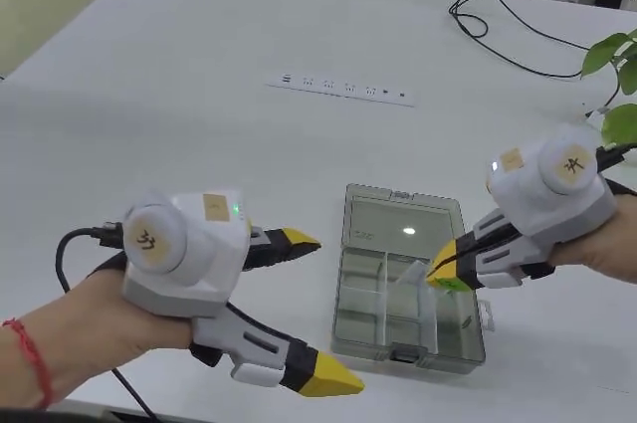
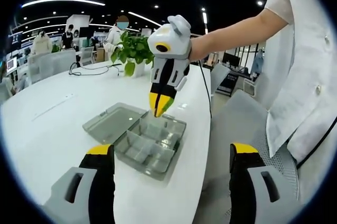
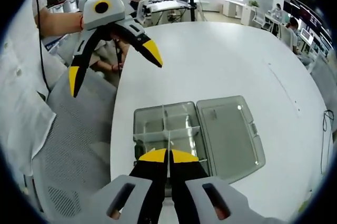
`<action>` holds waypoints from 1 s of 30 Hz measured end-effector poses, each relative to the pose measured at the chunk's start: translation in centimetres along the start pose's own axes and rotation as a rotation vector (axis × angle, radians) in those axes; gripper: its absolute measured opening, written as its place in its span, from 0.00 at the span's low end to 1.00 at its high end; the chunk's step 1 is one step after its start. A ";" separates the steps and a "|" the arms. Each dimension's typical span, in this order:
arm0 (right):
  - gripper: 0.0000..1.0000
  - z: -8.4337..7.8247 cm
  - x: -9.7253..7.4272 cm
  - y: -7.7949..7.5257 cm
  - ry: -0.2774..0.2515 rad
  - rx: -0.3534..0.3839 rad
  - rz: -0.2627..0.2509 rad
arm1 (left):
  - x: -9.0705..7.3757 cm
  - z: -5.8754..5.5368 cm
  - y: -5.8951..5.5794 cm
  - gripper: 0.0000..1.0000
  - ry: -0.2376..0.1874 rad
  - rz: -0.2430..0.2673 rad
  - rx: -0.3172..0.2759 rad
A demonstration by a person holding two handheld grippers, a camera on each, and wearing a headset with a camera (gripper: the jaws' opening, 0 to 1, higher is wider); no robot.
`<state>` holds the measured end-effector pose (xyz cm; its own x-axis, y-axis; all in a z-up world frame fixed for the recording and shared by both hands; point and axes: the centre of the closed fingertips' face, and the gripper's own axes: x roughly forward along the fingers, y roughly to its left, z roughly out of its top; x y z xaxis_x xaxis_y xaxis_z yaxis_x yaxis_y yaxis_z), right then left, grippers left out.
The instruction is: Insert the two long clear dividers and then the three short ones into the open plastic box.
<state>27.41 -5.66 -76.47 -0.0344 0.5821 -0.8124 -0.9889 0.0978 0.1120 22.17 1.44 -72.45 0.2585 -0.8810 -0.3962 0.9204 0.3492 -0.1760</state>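
Observation:
The clear plastic box [image 1: 339, 289] lies open on the white table, its lid [image 1: 398, 219] folded flat behind it. Clear dividers stand inside and split it into compartments. My right gripper [image 1: 441, 272] hangs over the box's right half, shut on a short clear divider [image 1: 411, 279] that tilts down into the box. In the right gripper view the divider [image 3: 168, 140] is a thin edge-on strip between the yellow tips [image 3: 168, 155], above the box [image 3: 152, 121]. My left gripper [image 1: 340, 313] is open to the left of the box, holding nothing, its jaws wide apart [image 2: 171, 147].
A white power strip [image 1: 343, 88] lies across the middle of the table. A black cable [image 1: 498, 25] loops at the back right beside a green plant [image 1: 619, 85]. The table's near edge runs close under both hands. Grey chairs [image 3: 68, 145] stand beyond it.

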 end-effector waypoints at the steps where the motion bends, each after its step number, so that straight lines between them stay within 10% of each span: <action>1: 0.03 -0.1 0.0 -0.2 -0.002 -0.001 -0.001 | 0.0 0.0 0.0 0.92 0.001 0.000 -0.001; 30: 0.03 -0.2 2.3 0.1 0.045 -0.165 -0.003 | 0.1 -0.4 -0.2 0.92 0.005 -0.004 -0.009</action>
<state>27.25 -4.47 -78.46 -0.0339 0.5453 -0.8376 -0.9992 -0.0364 0.0167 21.87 1.37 -72.84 0.2536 -0.8806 -0.4004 0.9186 0.3490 -0.1856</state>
